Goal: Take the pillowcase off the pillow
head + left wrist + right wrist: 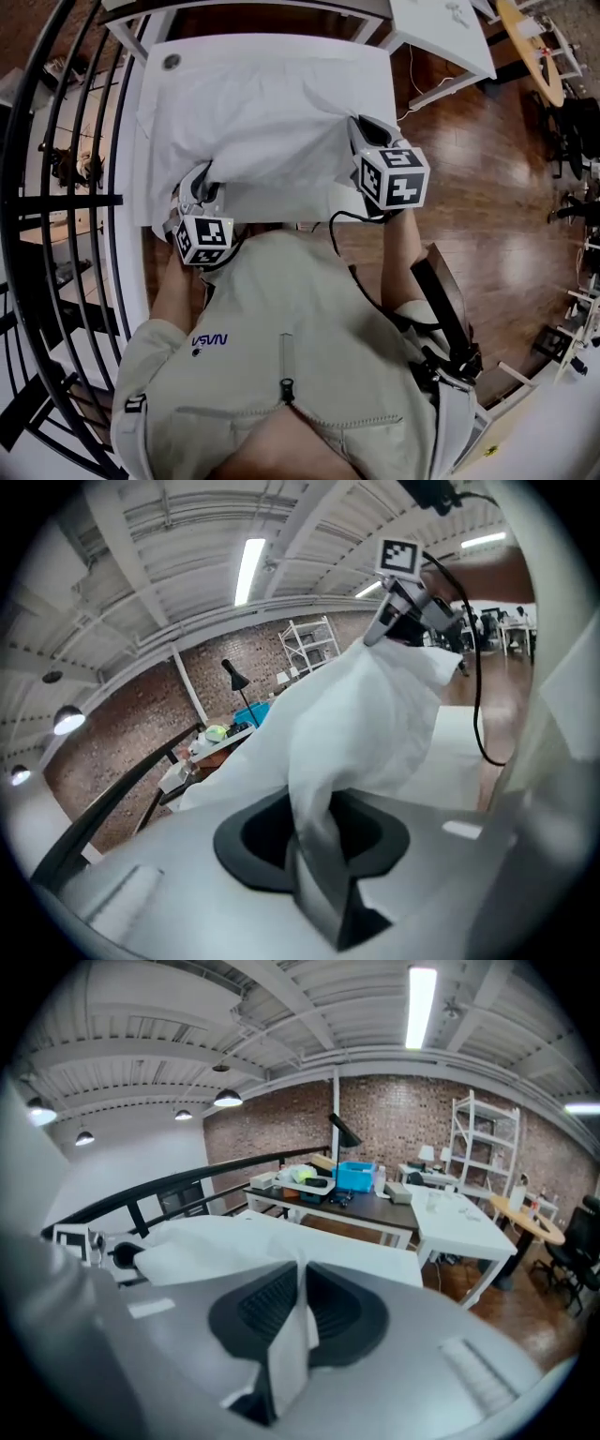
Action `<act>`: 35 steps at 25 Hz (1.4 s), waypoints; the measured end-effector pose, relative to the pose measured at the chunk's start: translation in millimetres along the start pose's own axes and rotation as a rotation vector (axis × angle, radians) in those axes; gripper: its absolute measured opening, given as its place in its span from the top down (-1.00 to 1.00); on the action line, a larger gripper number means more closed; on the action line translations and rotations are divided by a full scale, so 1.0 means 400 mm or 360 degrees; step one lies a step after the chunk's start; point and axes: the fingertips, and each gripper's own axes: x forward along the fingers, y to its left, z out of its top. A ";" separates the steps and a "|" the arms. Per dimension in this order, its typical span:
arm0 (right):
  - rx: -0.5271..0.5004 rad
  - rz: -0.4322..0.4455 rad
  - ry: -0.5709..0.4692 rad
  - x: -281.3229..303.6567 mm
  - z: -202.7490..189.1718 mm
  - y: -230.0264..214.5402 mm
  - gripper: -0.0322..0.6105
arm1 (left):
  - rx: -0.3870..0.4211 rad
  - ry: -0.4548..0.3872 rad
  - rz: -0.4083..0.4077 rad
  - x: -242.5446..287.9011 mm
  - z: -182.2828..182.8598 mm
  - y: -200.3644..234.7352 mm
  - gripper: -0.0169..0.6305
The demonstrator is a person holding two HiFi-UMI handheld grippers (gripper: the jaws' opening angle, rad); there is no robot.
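Note:
A white pillowcase lies bunched over the pillow on a white table; I cannot tell pillow from case. My left gripper is at the near left corner of the cloth, shut on a fold of the pillowcase that runs between its jaws. At the near right corner my right gripper is also shut on the pillowcase, with a thin white fold pinched between its pads. The left gripper view shows the right gripper lifting the cloth into a peak.
A black railing curves along the left. White tables and a round wooden table stand at the far right on the wooden floor. A dark table with a blue box stands beyond.

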 end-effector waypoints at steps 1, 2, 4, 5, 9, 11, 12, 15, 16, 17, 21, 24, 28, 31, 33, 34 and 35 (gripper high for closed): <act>-0.0039 -0.0002 -0.0034 -0.005 -0.011 0.006 0.74 | -0.0044 -0.0011 -0.0018 -0.003 0.006 0.005 0.65; -0.0070 0.0007 -0.0079 -0.014 -0.024 0.014 0.60 | -0.0072 -0.0017 -0.0044 -0.002 0.006 0.007 0.66; -0.0097 0.0040 -0.0154 -0.039 -0.056 0.032 0.46 | -0.0121 -0.0028 -0.0096 0.002 0.010 0.012 0.68; -0.0111 0.0051 -0.0171 -0.052 -0.076 0.040 0.34 | -0.0145 -0.0038 -0.0118 0.002 0.021 0.019 0.69; -0.0442 -0.0036 -0.0075 -0.063 -0.189 0.076 -0.09 | -0.0226 -0.0095 -0.0180 -0.002 0.078 0.062 0.72; -0.0788 -0.0191 0.0009 -0.037 -0.250 0.078 -0.22 | -0.0261 -0.0096 -0.0200 0.001 0.082 0.069 0.73; -0.0960 -0.0288 0.0019 -0.019 -0.268 0.073 -0.22 | -0.0266 -0.0092 -0.0209 0.003 0.081 0.070 0.74; -0.1174 -0.0487 -0.0059 0.025 -0.263 0.059 -0.01 | -0.0260 -0.0086 -0.0229 0.005 0.078 0.071 0.75; -0.1150 -0.0507 -0.0096 0.027 -0.243 0.059 0.24 | -0.0249 -0.0091 -0.0231 0.006 0.083 0.073 0.77; -0.1106 -0.0513 -0.0135 0.021 -0.217 0.059 0.49 | -0.0234 -0.0102 -0.0231 0.007 0.092 0.079 0.78; -0.0918 -0.0426 -0.0275 -0.024 -0.070 0.054 0.84 | -0.0131 -0.0161 -0.0203 0.011 0.170 0.149 0.81; -0.0885 -0.0315 -0.0346 -0.068 0.048 0.055 0.84 | 0.0024 -0.0230 -0.0170 -0.008 0.260 0.216 0.82; -0.0866 -0.0208 -0.0331 -0.134 0.134 0.034 0.84 | 0.0247 -0.0287 -0.0170 -0.042 0.367 0.253 0.82; -0.0789 -0.0141 -0.0246 -0.166 0.155 0.014 0.84 | 0.0316 -0.0246 -0.0257 -0.054 0.406 0.248 0.81; -0.0726 -0.0132 -0.0194 -0.169 0.155 -0.004 0.84 | 0.0270 -0.0213 -0.0332 -0.043 0.410 0.242 0.77; -0.0690 -0.0141 -0.0174 -0.159 0.153 -0.015 0.84 | 0.0232 -0.0214 -0.0349 -0.028 0.410 0.245 0.74; -0.0657 -0.0158 -0.0160 -0.142 0.151 -0.027 0.84 | 0.0198 -0.0232 -0.0341 -0.011 0.411 0.254 0.69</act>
